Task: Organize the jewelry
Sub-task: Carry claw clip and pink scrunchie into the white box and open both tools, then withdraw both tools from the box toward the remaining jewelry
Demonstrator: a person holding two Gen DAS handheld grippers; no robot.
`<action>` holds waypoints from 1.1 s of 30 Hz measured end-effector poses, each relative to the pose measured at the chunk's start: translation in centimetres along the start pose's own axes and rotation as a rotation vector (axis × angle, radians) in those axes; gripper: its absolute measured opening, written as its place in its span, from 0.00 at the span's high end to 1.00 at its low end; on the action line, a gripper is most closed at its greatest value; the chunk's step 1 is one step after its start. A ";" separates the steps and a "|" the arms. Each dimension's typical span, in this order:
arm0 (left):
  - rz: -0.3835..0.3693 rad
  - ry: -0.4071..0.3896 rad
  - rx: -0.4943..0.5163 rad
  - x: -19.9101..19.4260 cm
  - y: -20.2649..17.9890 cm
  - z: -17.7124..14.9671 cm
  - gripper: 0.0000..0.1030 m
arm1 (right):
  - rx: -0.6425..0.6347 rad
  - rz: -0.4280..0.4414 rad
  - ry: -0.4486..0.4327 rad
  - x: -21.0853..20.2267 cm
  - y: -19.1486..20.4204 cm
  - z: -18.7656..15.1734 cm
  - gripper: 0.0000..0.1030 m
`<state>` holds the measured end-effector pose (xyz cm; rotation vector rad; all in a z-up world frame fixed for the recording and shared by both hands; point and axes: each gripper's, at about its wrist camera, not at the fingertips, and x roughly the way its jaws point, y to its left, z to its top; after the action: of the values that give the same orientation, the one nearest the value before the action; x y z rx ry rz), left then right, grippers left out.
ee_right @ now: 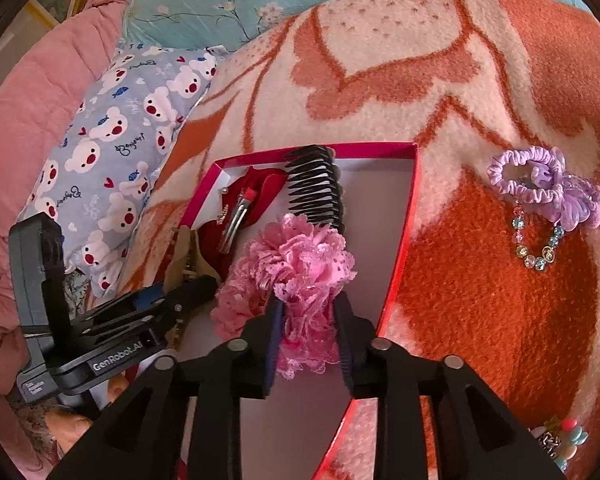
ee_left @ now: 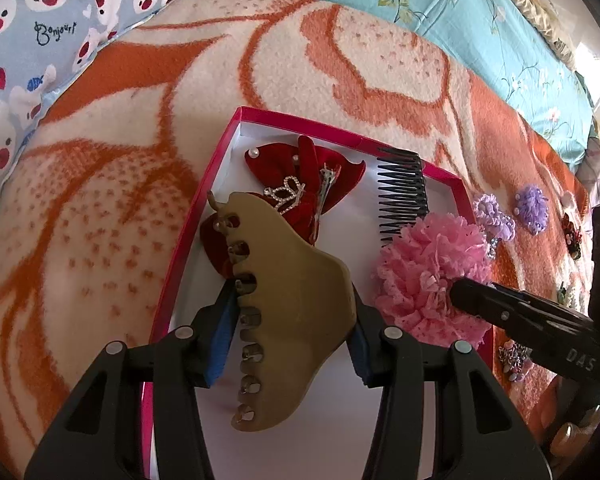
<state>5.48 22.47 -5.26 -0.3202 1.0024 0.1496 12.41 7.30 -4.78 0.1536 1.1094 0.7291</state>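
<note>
My left gripper (ee_left: 292, 320) is pinching the tan claw clip (ee_left: 284, 312): smooth matte plastic, curved shell, one row of rounded teeth along its edge, held above the box's white floor. My right gripper (ee_right: 308, 320) is clamped on the pink lace scrunchie (ee_right: 296, 264), a frilly, perforated, ruffled fabric bunched into a pom shape, also over the box. The box (ee_left: 188, 248) is shallow cardboard, magenta-red rim, white inside, sitting on a fuzzy orange-and-cream blanket (ee_left: 100, 200). Inside the box, count: one black plastic comb (ee_left: 402, 196) with long tapered teeth, leaning at the far wall; one dark red velvet bow (ee_left: 300, 184) with small white pearls; one rhinestone piece (ee_left: 286, 196) lying on the bow, exact shape unclear; one metal snap clip (ee_right: 236, 216). Outside the box on the blanket: one lilac ruffled scrunchie (ee_right: 524, 176), touching a lilac glossy flower piece (ee_right: 580, 200); one bracelet (ee_right: 538, 244) of clear round beads just below them. The left view shows two fluffy lilac pieces (ee_left: 532, 204) beyond the box. A few small ornaments lie at the frame edges, too small to tell. One bear-print pillow (ee_right: 112, 152) lies beside the blanket.
</note>
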 end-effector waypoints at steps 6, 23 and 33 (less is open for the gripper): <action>0.002 0.014 0.003 0.2 -0.1 0.0 0.50 | -0.004 -0.003 -0.012 -0.5 0.3 -0.1 0.60; 0.029 0.022 0.015 -0.5 -0.4 -0.4 0.34 | 0.006 0.020 -0.062 -4.1 0.3 -0.7 0.56; 0.008 -0.021 0.004 -3.6 -1.1 -1.2 0.34 | 0.024 -0.002 -0.089 -7.2 -1.6 -2.3 0.55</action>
<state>2.90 21.10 -2.58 -0.3104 0.9829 0.1583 9.45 1.21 -1.07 0.2031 1.0335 0.7008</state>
